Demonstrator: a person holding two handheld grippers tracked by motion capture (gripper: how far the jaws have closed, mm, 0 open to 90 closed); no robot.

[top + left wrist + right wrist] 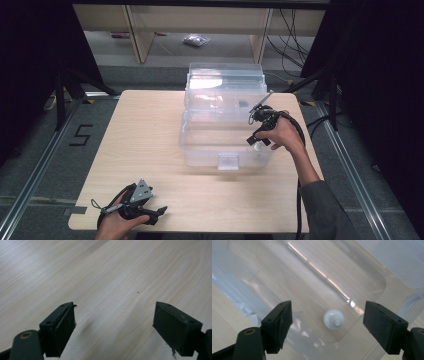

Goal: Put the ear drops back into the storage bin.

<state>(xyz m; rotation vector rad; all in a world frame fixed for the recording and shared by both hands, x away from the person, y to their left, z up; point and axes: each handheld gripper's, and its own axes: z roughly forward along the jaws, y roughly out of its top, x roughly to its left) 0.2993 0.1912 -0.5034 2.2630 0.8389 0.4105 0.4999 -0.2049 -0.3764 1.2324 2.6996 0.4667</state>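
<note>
A clear plastic box (200, 145) with its lid tipped back stands in the middle of the wooden table (145, 130). My right gripper (256, 141) hovers over the box's right front corner, jaws wide open and empty. Looking down between those jaws, the right gripper (328, 323) view shows a small white bottle (333, 319) standing upright on the box floor (312, 290), seen from above. My left gripper (157, 214) rests near the table's front edge, held by a hand. Its jaws in the left gripper (113, 322) view are open, with only bare table (112, 277) between them.
The box's latch (228, 161) faces the front. Wooden furniture legs (137, 35) and a small bag (196, 40) lie on the floor beyond the table. Cables (292, 45) hang at the back right. Black tripod legs (70, 85) flank the table.
</note>
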